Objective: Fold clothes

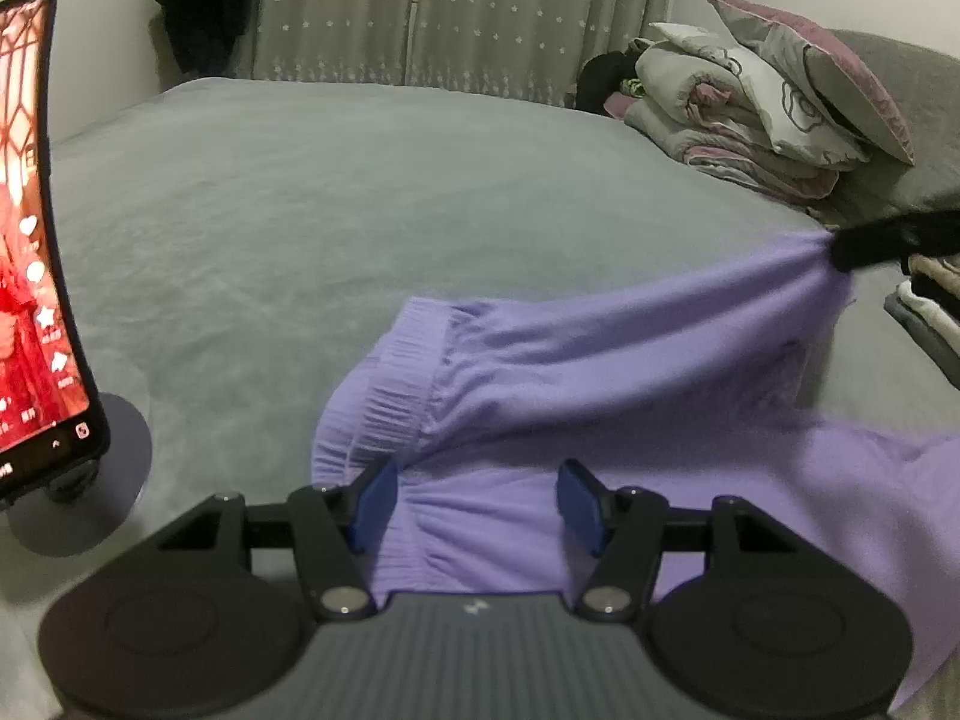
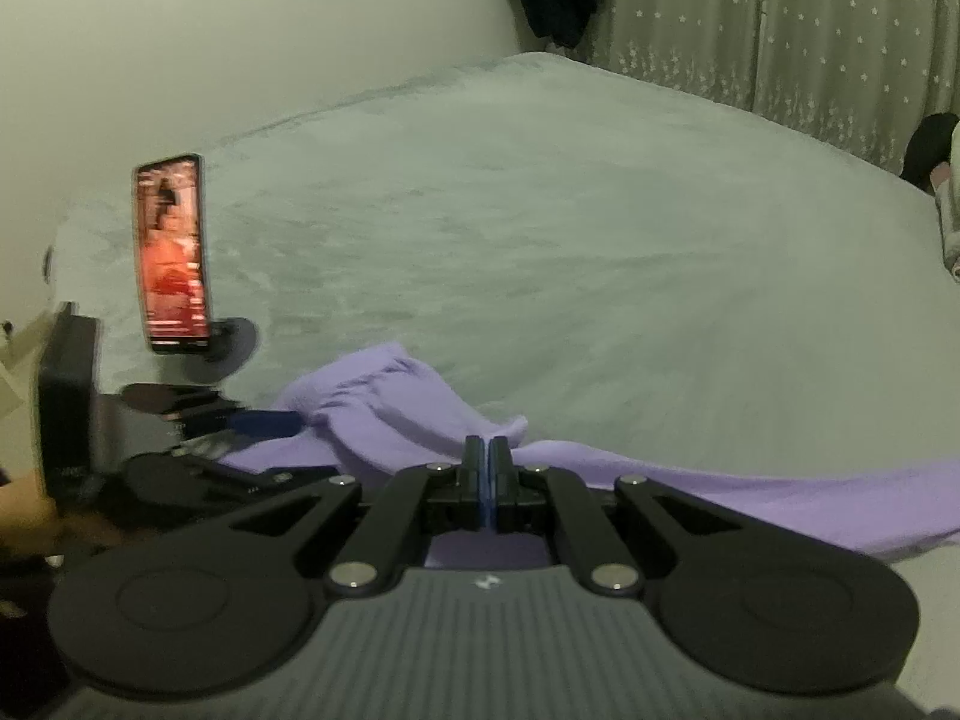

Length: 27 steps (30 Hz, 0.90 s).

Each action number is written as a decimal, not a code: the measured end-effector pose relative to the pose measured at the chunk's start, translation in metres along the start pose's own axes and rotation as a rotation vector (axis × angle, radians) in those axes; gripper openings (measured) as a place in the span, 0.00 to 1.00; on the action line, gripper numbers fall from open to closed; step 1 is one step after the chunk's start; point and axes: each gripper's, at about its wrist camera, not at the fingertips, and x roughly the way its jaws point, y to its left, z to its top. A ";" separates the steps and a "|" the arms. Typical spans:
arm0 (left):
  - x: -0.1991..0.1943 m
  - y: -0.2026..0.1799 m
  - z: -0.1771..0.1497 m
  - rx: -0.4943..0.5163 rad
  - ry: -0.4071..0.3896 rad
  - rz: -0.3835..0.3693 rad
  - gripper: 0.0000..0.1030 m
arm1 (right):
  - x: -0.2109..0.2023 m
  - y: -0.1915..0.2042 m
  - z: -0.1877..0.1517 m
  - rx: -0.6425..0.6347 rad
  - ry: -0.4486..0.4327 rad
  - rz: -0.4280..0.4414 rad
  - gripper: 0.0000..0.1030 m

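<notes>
A lilac garment (image 1: 600, 372) with a gathered elastic waistband (image 1: 384, 396) lies on the grey bed (image 1: 360, 210). My left gripper (image 1: 477, 498) hovers low over the waistband end with its blue pads (image 1: 378, 498) wide apart; cloth lies under and between them, unpinched. At the right, my right gripper (image 1: 864, 246) is shut on one end of the garment and holds it raised, so the cloth stretches up to it. In the right wrist view the right gripper (image 2: 487, 450) shows its pads pressed together on a fold of the garment (image 2: 420, 414), with the left gripper (image 2: 270, 450) at the left.
A phone on a round stand (image 1: 36, 228) (image 2: 174, 258) stands upright at the bed's left edge, its screen lit. Folded bedding and a pillow (image 1: 750, 102) are piled at the far right. More folded things (image 1: 930, 300) sit at the right edge. Curtains (image 1: 456, 12) hang behind.
</notes>
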 end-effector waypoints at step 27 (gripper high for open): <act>-0.013 -0.015 -0.006 0.035 -0.037 0.069 0.59 | 0.041 0.026 -0.096 0.132 0.184 0.064 0.11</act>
